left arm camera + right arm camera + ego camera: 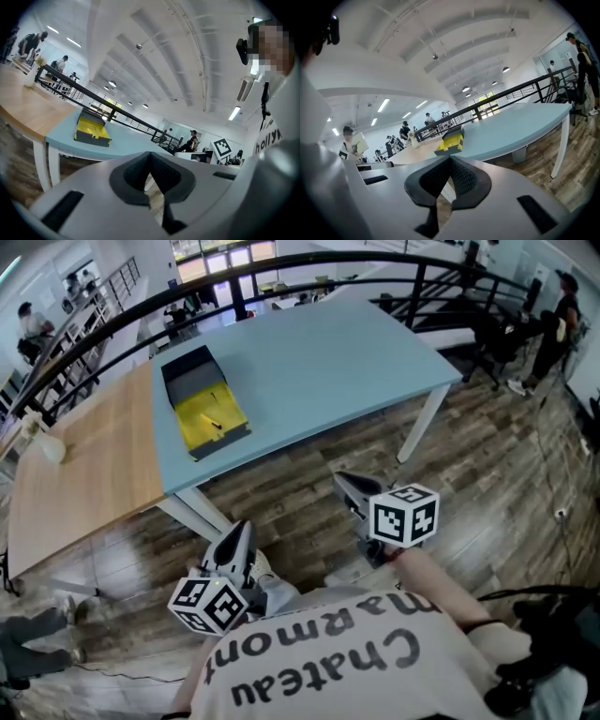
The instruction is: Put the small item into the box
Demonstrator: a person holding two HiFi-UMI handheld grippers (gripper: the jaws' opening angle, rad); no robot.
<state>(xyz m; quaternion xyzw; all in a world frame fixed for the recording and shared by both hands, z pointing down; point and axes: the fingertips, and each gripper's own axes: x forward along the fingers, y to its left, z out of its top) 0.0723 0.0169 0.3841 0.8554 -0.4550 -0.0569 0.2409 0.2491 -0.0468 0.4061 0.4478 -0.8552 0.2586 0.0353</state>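
Note:
An open dark box (223,441) with a yellow floor stands on the light blue table (319,362), near its left end. A small dark item (214,424) lies on the yellow floor inside the box. Both grippers hang low over the wooden floor, well short of the table and close to the person's body. The left gripper (242,527) is shut with nothing between its jaws, and so is the right gripper (344,483). From the left gripper (151,169) the box (92,133) shows far ahead at left. From the right gripper (450,174) the box (451,141) shows just above the jaws.
A wooden table (84,474) adjoins the blue one on the left, with a white vessel (49,448) on it. White table legs (199,514) stand ahead of the left gripper. A black railing (281,268) runs behind the tables. People stand in the background.

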